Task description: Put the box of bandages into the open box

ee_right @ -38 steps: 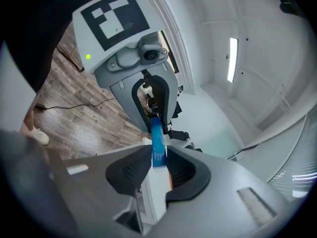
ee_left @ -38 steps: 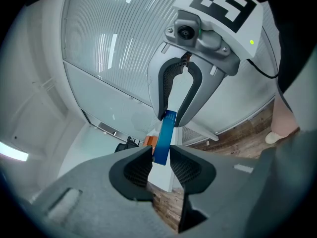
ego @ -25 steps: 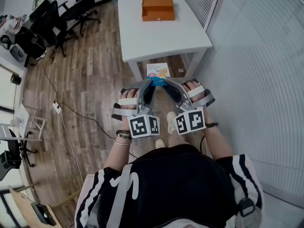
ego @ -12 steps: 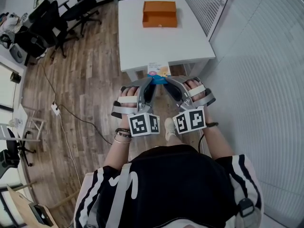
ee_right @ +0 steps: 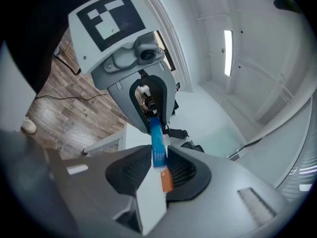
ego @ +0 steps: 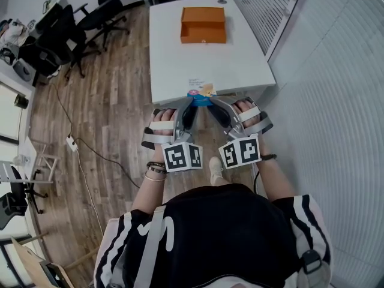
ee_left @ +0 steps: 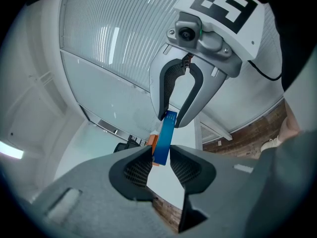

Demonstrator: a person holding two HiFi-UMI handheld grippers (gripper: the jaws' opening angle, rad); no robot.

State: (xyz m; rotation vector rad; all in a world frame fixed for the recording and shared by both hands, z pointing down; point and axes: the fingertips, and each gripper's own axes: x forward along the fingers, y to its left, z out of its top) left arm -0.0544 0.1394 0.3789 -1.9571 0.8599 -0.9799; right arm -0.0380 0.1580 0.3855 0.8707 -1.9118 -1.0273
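Presently, the white table (ego: 210, 65) carries the orange open box (ego: 203, 24) at its far end. The left hand-held gripper (ego: 191, 104) and the right hand-held gripper (ego: 212, 104) each clamp one end of the blue box of bandages (ego: 201, 93). It is held aloft between them at the table's near edge, well apart from the open box.

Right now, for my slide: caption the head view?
Left tongs and right tongs hold the bandage box at the white table near edge; open orange box beyond.
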